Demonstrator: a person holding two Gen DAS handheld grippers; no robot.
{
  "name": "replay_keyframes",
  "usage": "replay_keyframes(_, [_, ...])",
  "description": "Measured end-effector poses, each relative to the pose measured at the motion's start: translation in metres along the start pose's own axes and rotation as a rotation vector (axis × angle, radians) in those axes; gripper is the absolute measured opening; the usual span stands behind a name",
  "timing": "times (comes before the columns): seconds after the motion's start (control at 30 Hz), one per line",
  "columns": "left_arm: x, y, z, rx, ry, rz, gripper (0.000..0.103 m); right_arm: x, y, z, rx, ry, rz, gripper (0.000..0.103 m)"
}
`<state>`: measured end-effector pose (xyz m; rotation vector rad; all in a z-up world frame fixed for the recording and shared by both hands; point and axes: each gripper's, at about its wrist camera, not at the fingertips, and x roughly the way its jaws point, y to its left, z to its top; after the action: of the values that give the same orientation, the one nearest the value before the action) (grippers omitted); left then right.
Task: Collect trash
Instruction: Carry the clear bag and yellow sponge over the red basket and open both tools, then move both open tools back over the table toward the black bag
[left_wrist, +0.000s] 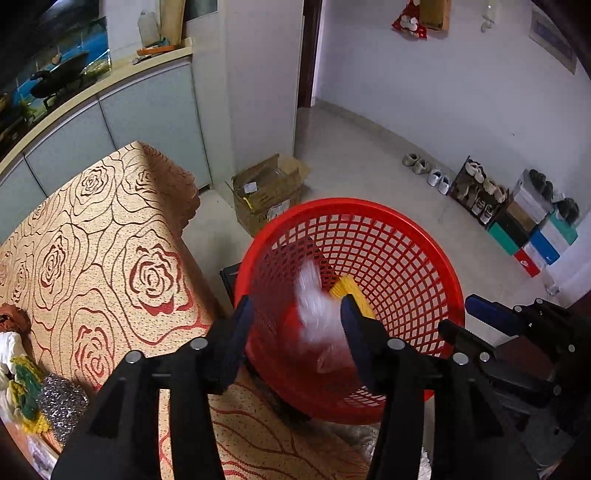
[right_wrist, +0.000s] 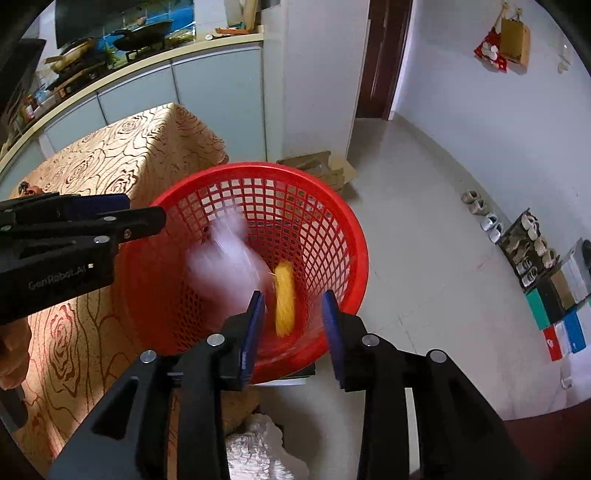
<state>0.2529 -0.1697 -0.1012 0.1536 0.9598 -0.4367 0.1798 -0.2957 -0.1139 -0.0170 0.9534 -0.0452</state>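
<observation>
Both grippers are hovering over the red mesh basket (left_wrist: 406, 258), which is standing just beside the bench (left_wrist: 92, 240) with its rose-patterned cloth. The left gripper (left_wrist: 297, 332) is spread wide and holding nothing, with a blurred white wad of trash (left_wrist: 314, 310) inside the basket's rim between its fingers. The right gripper (right_wrist: 293, 332) is likewise open and empty above a yellow scrap (right_wrist: 284, 302) lying inside the basket.

Basket (left_wrist: 406, 236) on floor right of table (left_wrist: 92, 240); cardboard box (left_wrist: 269, 192) behind basket; sponge (right_wrist: 284, 299) in basket.
</observation>
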Motion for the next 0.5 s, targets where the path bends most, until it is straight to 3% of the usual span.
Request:
replay_keyframes(0.27, [-0.032,0.014,-0.004,-0.035,-0.061,0.017,0.065,-0.024,-0.006,-0.003,0.049,-0.046,0.001,0.041])
replay_keyframes(0.5, [-0.062,0.024,-0.019,-0.062,-0.108,0.057,0.067,-0.045,0.009,-0.012,0.048,-0.097,0.012,0.048])
